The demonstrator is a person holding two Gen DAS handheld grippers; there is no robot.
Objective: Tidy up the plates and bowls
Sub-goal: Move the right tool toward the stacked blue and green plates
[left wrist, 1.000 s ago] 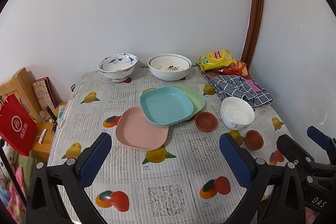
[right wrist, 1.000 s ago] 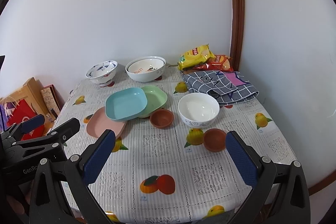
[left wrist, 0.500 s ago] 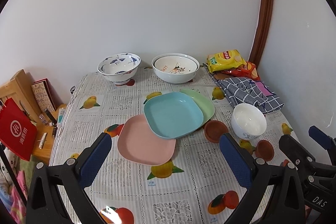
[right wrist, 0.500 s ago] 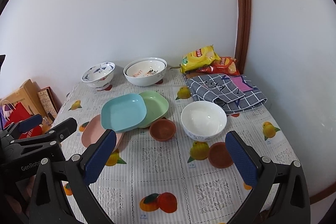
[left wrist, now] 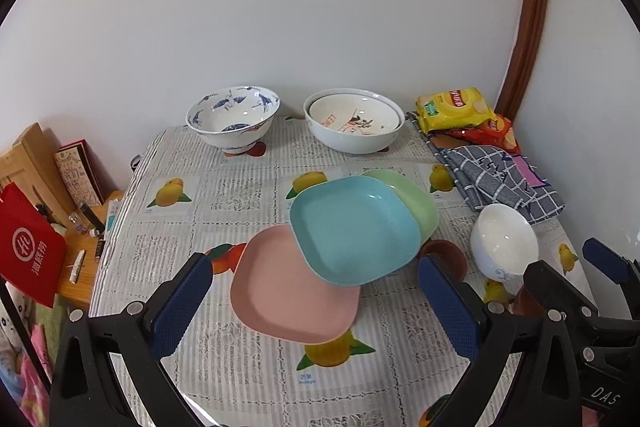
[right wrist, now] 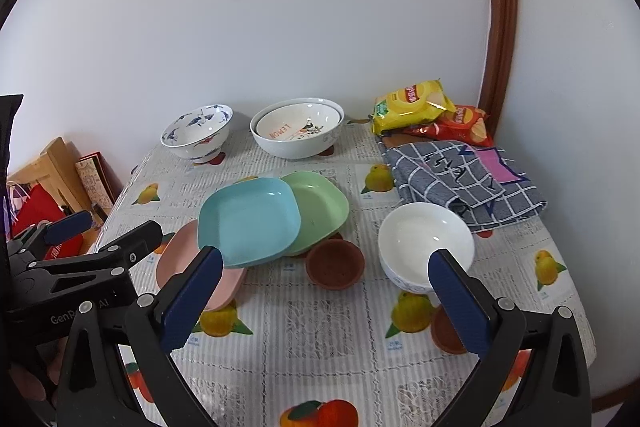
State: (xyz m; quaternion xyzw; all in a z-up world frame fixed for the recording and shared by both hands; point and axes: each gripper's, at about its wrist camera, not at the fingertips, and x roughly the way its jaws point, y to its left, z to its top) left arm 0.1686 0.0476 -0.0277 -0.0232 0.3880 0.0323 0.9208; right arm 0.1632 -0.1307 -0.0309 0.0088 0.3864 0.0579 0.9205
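Both grippers are hovering over the near end of a table (left wrist: 168, 227) covered in a fruit-print cloth, jaws spread wide and holding nothing. The left gripper (left wrist: 316, 291) is sitting above the pink plate (left wrist: 288, 295); the right gripper (right wrist: 324, 291) is facing a small brown dish (right wrist: 335, 263) and a plain white bowl (right wrist: 424, 239).

Three square plates are lying in an overlapping fan at the table's middle: the blue plate (left wrist: 354, 229) is resting on the pink one's far corner and on the green plate (left wrist: 412, 195) behind it. A second brown dish (right wrist: 446, 333) is sitting near the front right edge, partly hidden by a finger of the right gripper.

At the far edge, against the wall, a blue-patterned bowl (left wrist: 234, 121) is standing to the left, and two nested white bowls (left wrist: 354, 125) beside it; the inner one reads "LEMON" in orange. In the far right corner a yellow chip bag (right wrist: 412, 103) and a red one (right wrist: 464, 123), both Lay's-branded, are lying by a checked grey cloth (right wrist: 464, 183).

Open cloth is lying along the left side and across the near front. Past the left edge, a red bag (left wrist: 30, 247) printed with white Chinese characters is leaning by a wooden stand (left wrist: 28, 163). "DAS" and "GenR" are showing on the gripper bodies.
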